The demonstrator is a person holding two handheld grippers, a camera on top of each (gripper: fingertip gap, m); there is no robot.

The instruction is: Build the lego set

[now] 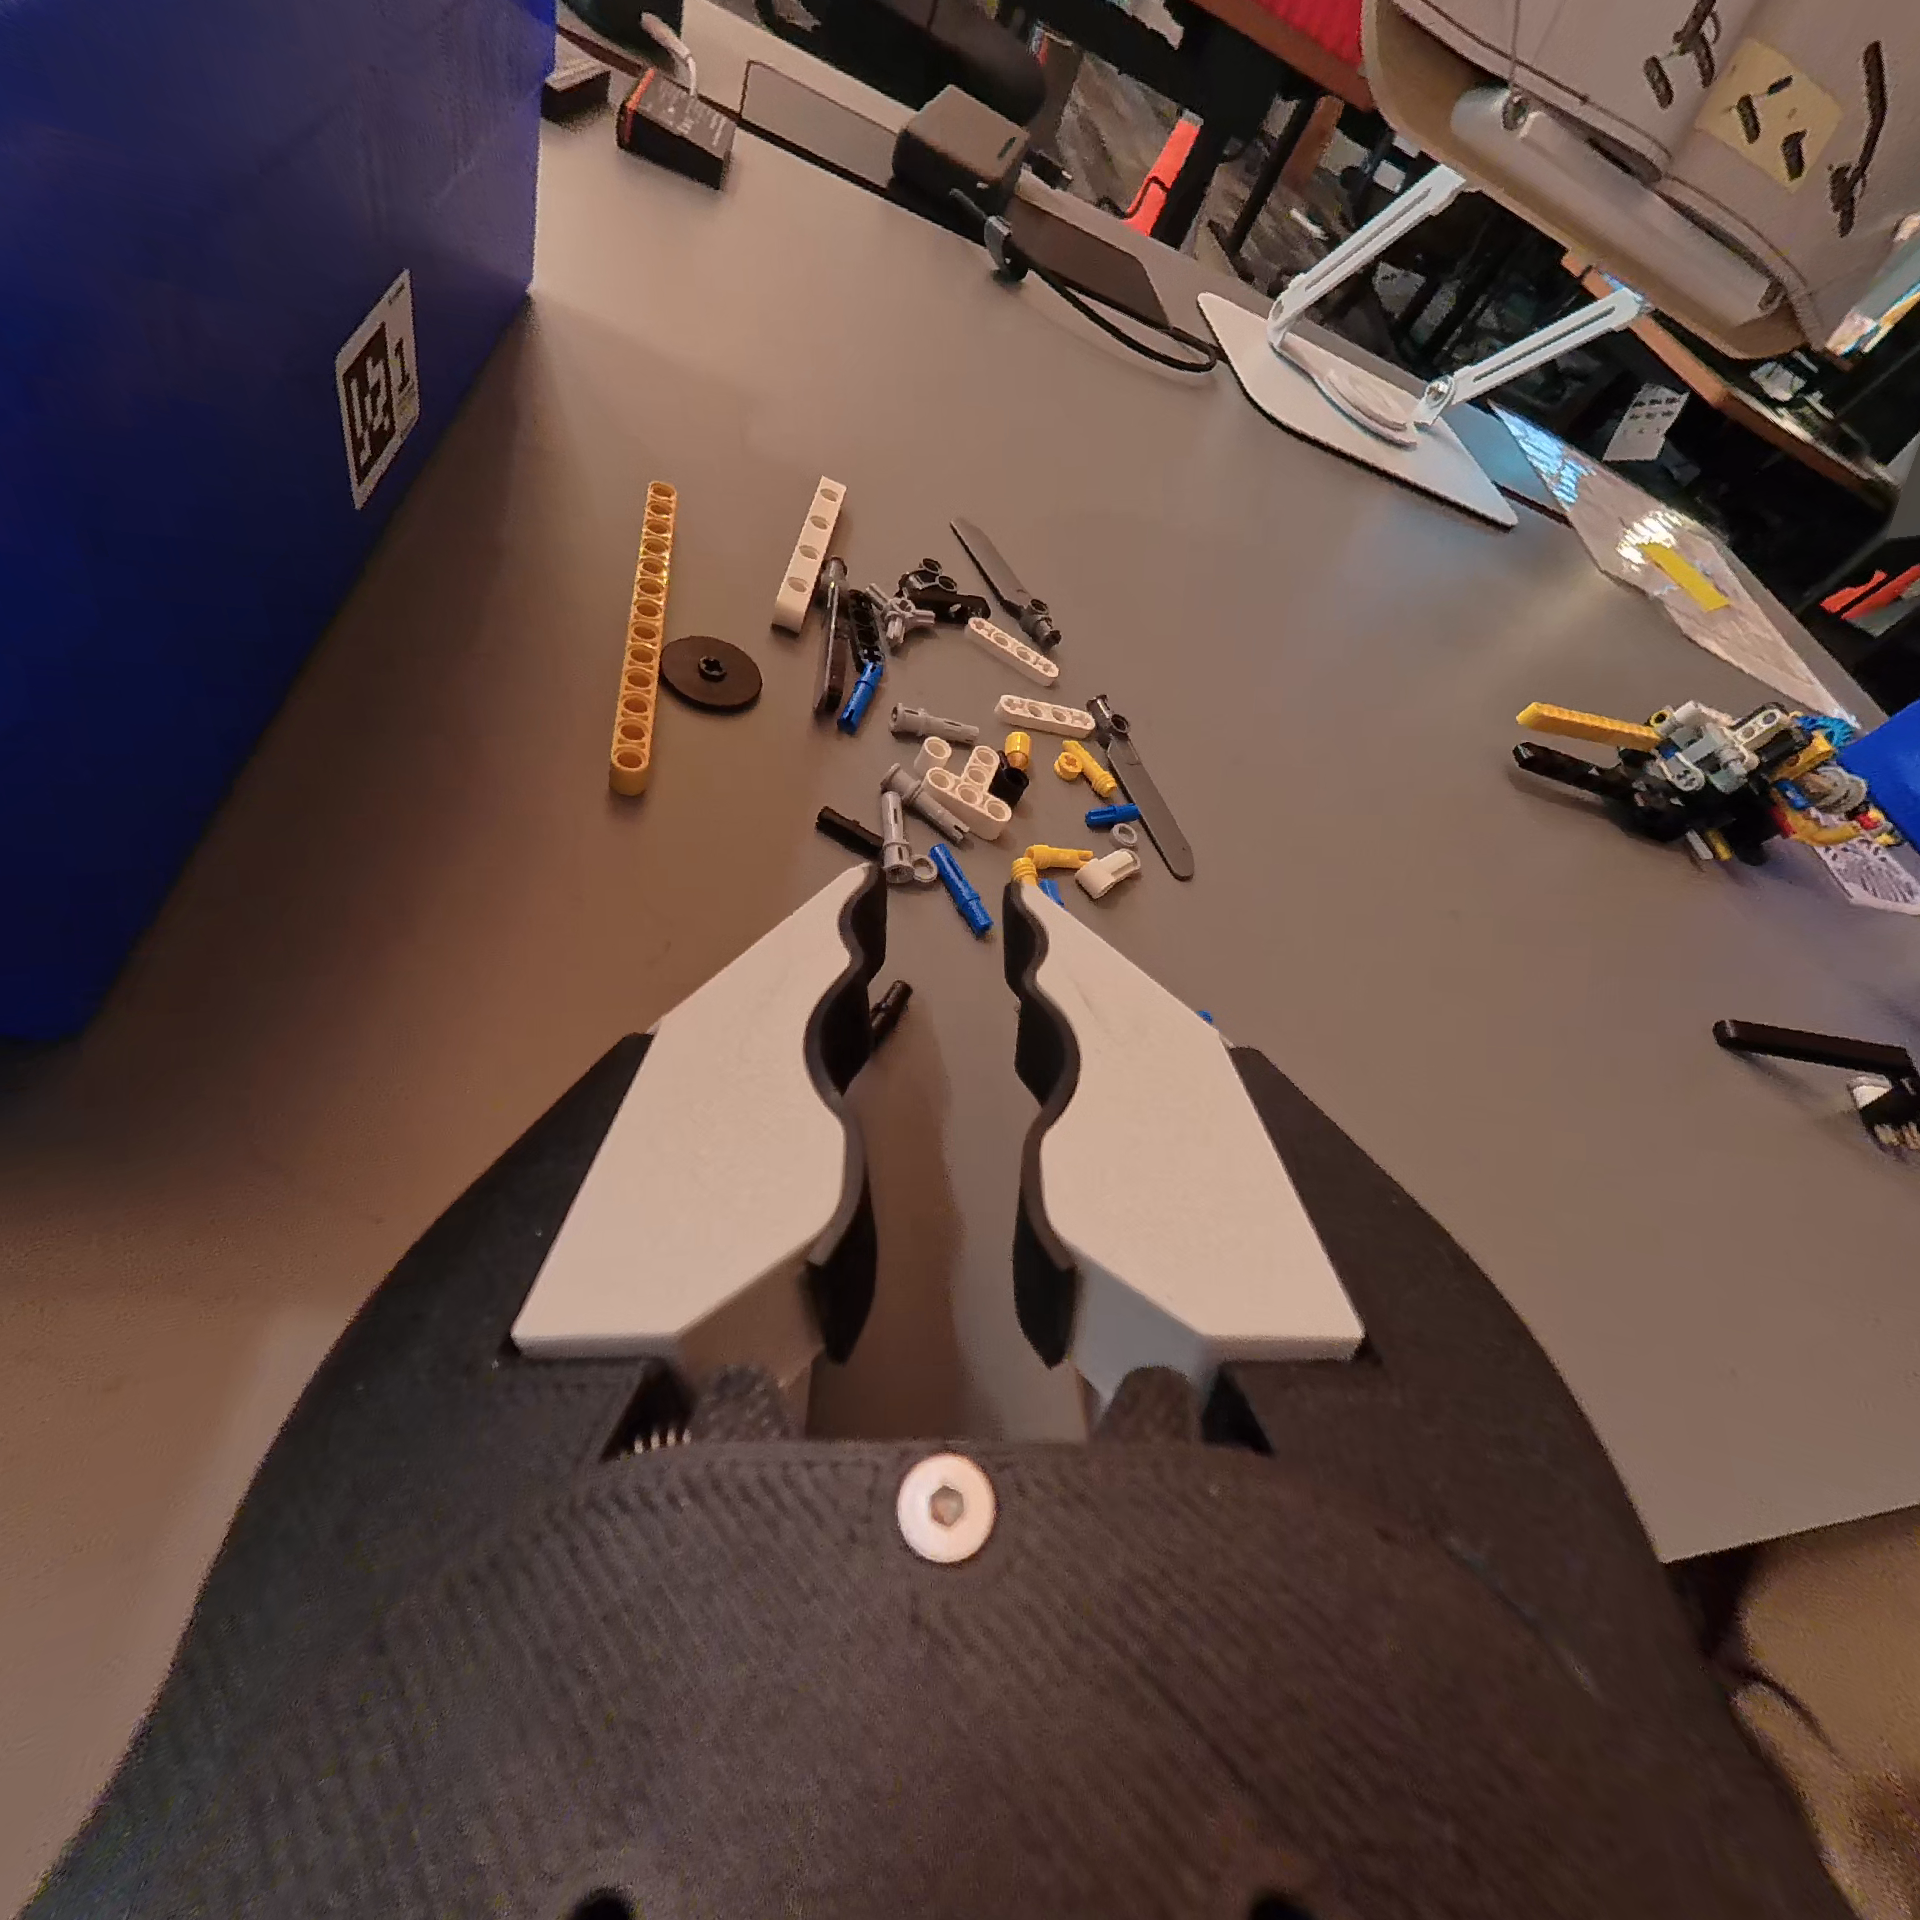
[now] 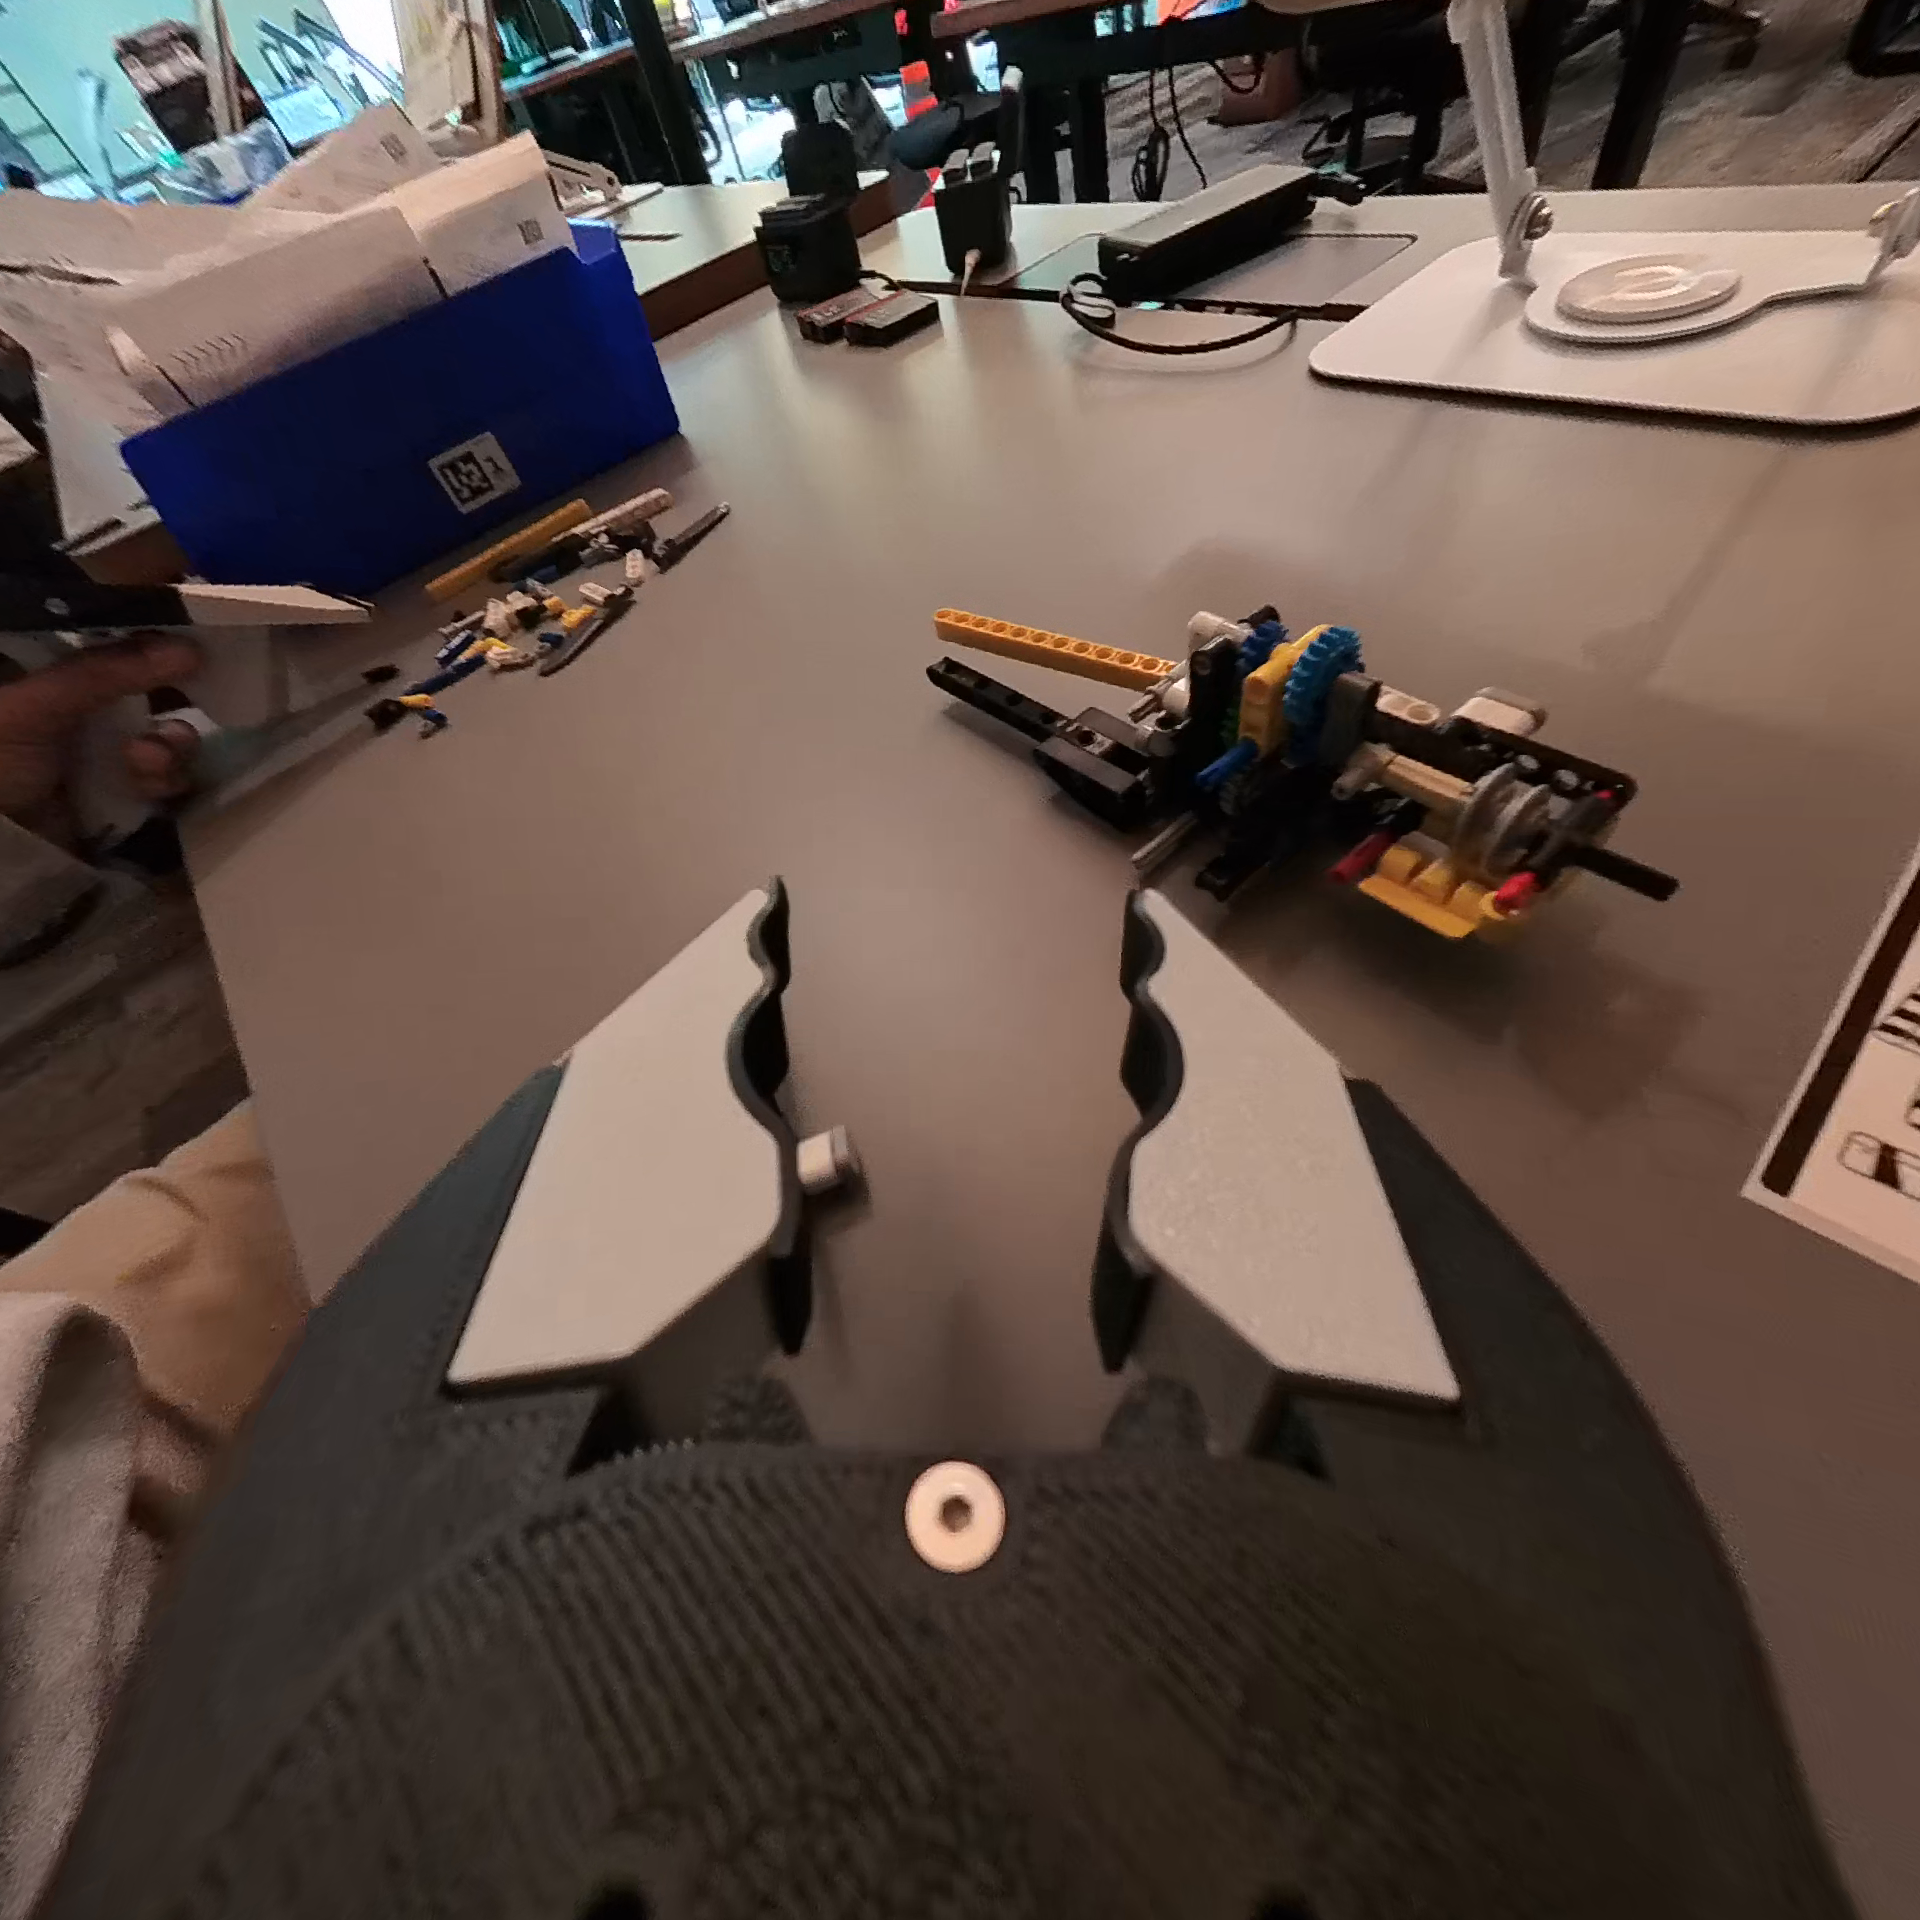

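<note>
The left gripper [image 1: 943,894] hangs low over the near edge of the loose pieces [image 1: 935,727] on the grey table [image 1: 1351,935], its fingers a narrow gap apart and holding nothing. A blue pin [image 1: 961,886] lies just in front of the gap, and a small black pin [image 1: 891,1010] lies right beside the left finger. The right gripper [image 2: 954,909] is wide apart and empty, with a small grey piece [image 2: 829,1161] on the table next to its left finger. The half-built model [image 2: 1299,748] rests well apart from the pile, to the right.

I think the danger is a bad pick: the pins are tiny and lie close together, so the fingers may push one away or catch two at once. A pin can also roll off the near table edge.

A blue box [image 2: 416,416] stands behind the pile, and the long yellow beam [image 1: 644,634] and black disc [image 1: 711,673] lie on its far left. Nothing blocks the way between pile and model.
</note>
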